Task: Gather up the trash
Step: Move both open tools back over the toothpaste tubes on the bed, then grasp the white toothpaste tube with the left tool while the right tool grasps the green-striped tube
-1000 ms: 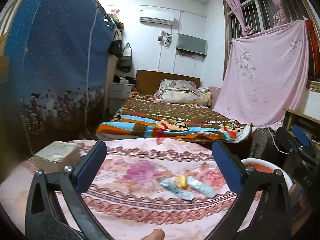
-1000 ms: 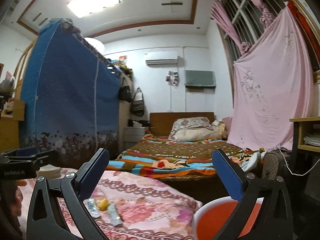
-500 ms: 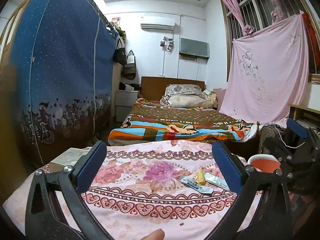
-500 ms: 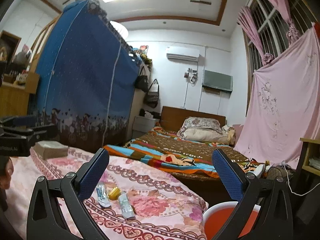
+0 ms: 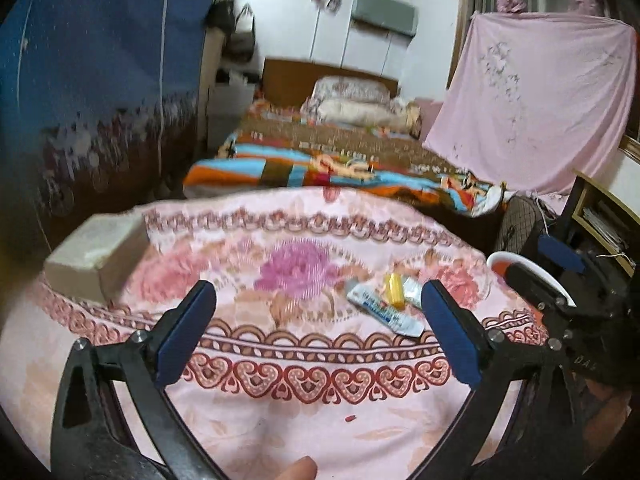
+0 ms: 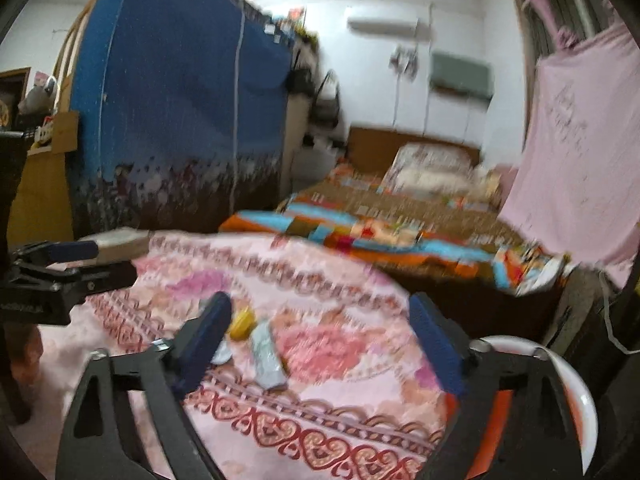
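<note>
Three pieces of trash lie together on the pink floral tablecloth [image 5: 304, 368]: a white-and-blue wrapper [image 5: 382, 308], a small yellow piece [image 5: 393, 289] and a silvery wrapper [image 5: 412, 292]. In the right wrist view the yellow piece [image 6: 242, 322] and the silvery wrapper [image 6: 267, 354] lie just right of my left finger. My left gripper [image 5: 318, 328] is open and empty above the table, the trash near its right finger. My right gripper [image 6: 320, 340] is open and empty above the cloth. A white bin with an orange inside [image 6: 576, 400] stands at the table's right edge [image 5: 516, 268].
A grey-beige box [image 5: 96, 256] sits at the table's far left. Beyond the table are a bed with a striped blanket [image 5: 320, 160], a blue wardrobe [image 5: 100, 80] on the left and a pink sheet [image 5: 540, 112] hung on the right.
Both grippers have tilted down and moved closer to the table; the trash sits larger and nearer the fingers. Both stay open. The right view is blurred by motion.
</note>
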